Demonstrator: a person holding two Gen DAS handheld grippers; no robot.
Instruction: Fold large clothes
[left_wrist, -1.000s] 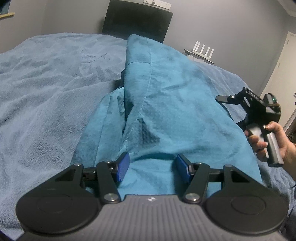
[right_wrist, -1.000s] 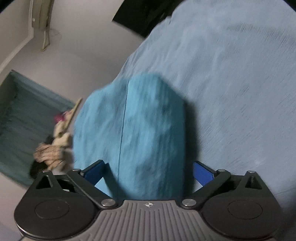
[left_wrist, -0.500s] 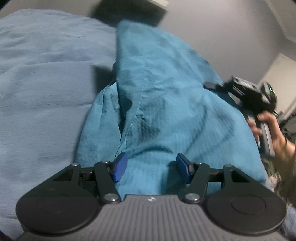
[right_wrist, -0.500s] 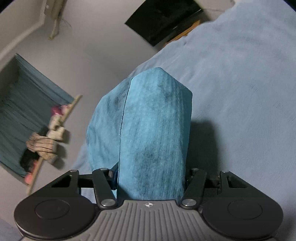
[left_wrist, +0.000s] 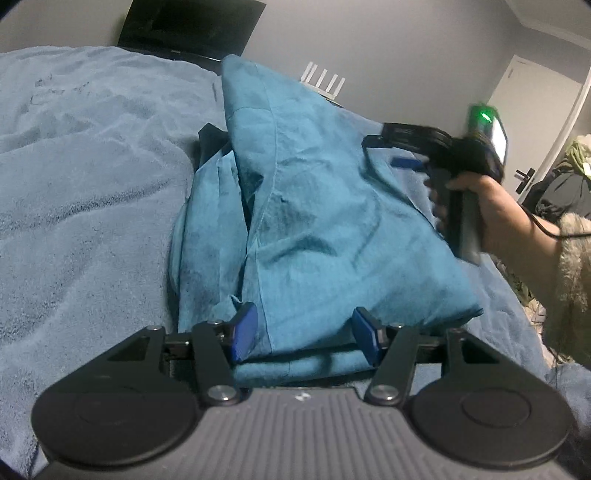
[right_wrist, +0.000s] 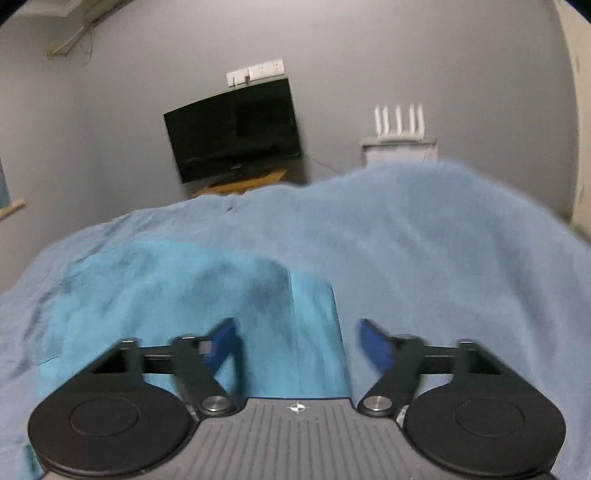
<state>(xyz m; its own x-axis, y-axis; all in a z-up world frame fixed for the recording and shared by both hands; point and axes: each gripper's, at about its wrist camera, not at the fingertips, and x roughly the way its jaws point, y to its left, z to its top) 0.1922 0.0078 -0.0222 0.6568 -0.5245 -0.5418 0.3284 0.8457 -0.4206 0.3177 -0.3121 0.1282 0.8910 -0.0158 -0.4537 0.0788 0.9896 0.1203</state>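
While the left gripper (left_wrist: 304, 328) clamps the crumpled, waffle-textured teal garment (left_wrist: 332, 221), the right gripper (right_wrist: 295, 332), jaws just closing, straddles it unclenched.

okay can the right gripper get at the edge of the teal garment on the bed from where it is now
Probably yes. The right gripper hangs just above the teal garment, jaws apart with nothing gripped, and only bare bedspread lies around it. The left gripper sits at the near end, clear of that path.
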